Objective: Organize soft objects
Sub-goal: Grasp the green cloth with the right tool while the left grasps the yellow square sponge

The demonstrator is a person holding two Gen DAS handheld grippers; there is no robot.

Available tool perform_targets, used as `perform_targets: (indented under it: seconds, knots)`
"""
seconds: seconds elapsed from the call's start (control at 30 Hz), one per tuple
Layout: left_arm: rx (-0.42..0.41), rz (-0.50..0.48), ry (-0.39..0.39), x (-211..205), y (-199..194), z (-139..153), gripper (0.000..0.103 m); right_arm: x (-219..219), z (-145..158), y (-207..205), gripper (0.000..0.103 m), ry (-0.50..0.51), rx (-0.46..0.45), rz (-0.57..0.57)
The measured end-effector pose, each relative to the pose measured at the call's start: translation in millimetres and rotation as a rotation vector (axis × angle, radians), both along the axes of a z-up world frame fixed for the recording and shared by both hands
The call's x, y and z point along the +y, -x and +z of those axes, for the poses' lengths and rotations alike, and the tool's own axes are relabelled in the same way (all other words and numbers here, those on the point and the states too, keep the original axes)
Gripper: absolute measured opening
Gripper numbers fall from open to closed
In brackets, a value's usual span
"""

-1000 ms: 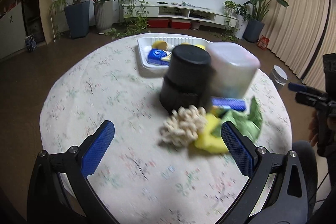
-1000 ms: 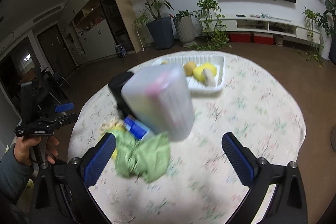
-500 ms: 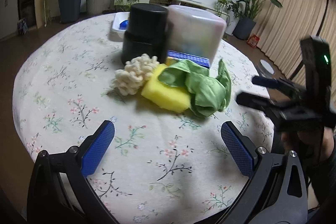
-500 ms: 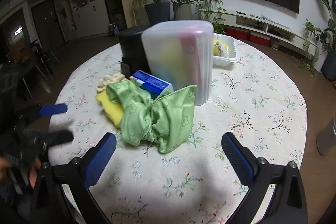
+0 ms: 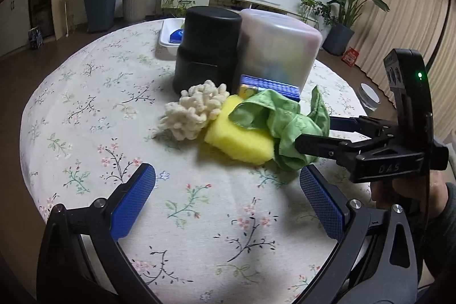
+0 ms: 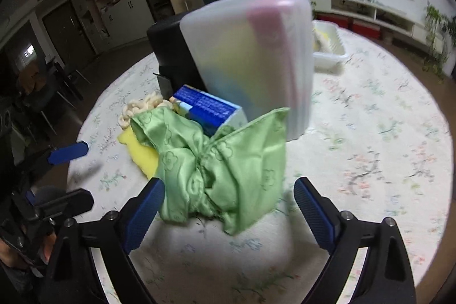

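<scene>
On my left wrist view the left gripper (image 5: 228,200) sits low in the frame, jaws spread wide with only flowered tabletop (image 5: 94,93) between them; the soft pile lies just above, mid-frame. The cream chenille mitt (image 5: 196,108) touches the yellow sponge (image 5: 239,137), and the green cloth (image 5: 280,120) is bunched over the sponge's right end; behind them a blue box (image 5: 270,86) leans against a frosted plastic container (image 5: 276,53), with a black canister (image 5: 208,47) at its left and touching it. A white tray (image 5: 168,37) peeks out further back, upper centre, holding something blue I cannot identify.

The right gripper (image 5: 313,134) reaches in from the right edge of that view, a hand (image 5: 404,193) on its handle, its near finger right at the cloth; whether it touches I cannot tell.

On my right wrist view the right gripper (image 6: 228,205) has its jaws wide and closing slightly, the green cloth (image 6: 222,161) lying between them at lower centre; the left pad (image 6: 145,214) is at the cloth's edge, the right pad stands clear. The container (image 6: 250,59) towers behind, blurred; the left gripper (image 6: 68,175) shows at the left edge.
</scene>
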State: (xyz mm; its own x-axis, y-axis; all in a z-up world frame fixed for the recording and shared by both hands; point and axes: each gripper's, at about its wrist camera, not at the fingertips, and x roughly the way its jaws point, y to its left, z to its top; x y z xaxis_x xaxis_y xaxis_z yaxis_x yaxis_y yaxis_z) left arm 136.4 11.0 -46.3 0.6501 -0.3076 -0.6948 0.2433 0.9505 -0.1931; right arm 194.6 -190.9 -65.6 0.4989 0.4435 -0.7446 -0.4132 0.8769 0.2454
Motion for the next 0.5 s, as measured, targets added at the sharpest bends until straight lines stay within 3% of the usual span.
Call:
perform_targets:
  seconds: [0.47,0.5]
  knots:
    - [0.008,0.014,-0.013,-1,-14,-5,0.103,18,-16,0,0.092,0.101,-0.031,0.005]
    - [0.005,0.020,-0.014,0,-15,-5,0.103,18,-16,0,0.086,0.099,-0.037,-0.003]
